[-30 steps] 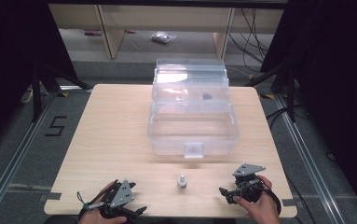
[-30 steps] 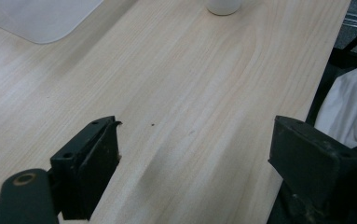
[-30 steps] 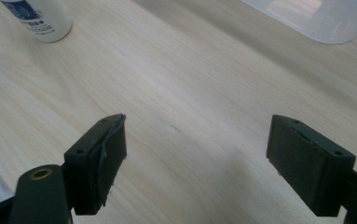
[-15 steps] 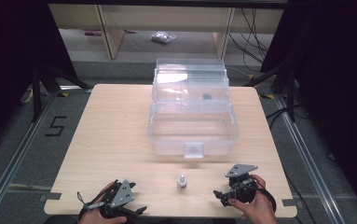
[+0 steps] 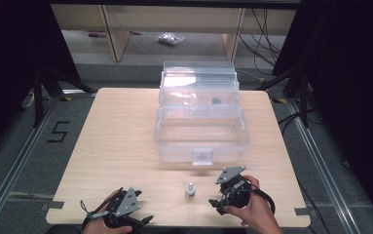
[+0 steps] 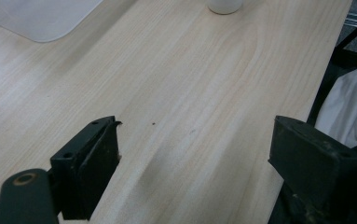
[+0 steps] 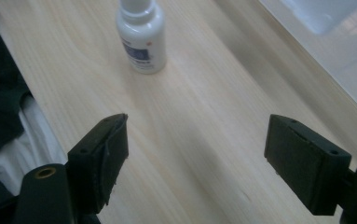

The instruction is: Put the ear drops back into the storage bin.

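Both sets of black jaws stand spread wide over bare wood, gripping nothing. The right gripper [image 7: 195, 163], seen along its own jaws, faces a small white bottle [image 7: 141, 39] standing upright on the table a little ahead of the jaws and toward the left one, well clear of both; the bottle carries a blue-printed label. The left gripper [image 6: 195, 163] hangs over light wood grain, with the bottle's base [image 6: 224, 5] at the top edge of its view and a white sleeve or cloth [image 6: 346, 109] past the table's edge at the right.

From the high view, the left gripper [image 5: 142, 222] sits in a hand at the table's near edge, the right gripper [image 5: 219, 204] in the other hand [image 5: 252, 212] to the right, and the bottle [image 5: 190, 190] stands between them, nearer the right one. Behind the bottle a clear plastic box [image 5: 201, 136] rests mid-table with its lid [image 5: 198, 83] raised, a small dark object [image 5: 216, 101] showing through the plastic at the back. The wooden table [image 5: 121, 141] stands on grey floor marked with a "5" [image 5: 60, 131] at the left
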The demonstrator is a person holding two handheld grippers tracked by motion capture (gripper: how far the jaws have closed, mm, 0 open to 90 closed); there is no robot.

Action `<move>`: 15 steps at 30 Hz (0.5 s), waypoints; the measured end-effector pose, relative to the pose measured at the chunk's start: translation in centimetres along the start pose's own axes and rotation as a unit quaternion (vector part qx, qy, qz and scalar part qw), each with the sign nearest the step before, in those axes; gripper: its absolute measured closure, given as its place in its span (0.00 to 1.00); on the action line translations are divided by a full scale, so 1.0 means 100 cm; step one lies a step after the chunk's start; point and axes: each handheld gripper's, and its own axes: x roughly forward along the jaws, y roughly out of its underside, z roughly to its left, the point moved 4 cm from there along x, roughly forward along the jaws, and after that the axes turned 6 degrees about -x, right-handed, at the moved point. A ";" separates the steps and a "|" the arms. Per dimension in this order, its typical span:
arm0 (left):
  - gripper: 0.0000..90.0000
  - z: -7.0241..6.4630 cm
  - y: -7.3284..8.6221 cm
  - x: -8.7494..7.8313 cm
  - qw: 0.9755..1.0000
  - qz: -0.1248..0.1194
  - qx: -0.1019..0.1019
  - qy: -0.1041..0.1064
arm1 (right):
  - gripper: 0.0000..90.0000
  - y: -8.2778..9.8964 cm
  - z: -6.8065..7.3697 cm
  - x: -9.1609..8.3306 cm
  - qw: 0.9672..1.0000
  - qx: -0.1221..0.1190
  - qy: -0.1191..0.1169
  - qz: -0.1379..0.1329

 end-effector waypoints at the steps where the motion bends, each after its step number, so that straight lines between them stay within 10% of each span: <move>1: 0.17 0.001 -0.001 -0.001 1.000 0.001 0.012 -0.002 | 0.26 -0.003 0.002 0.001 1.000 -0.010 -0.001 0.005; 15: 0.17 0.001 -0.001 0.000 1.000 0.002 0.009 0.002 | 0.32 -0.033 0.013 0.016 0.997 -0.059 -0.021 0.044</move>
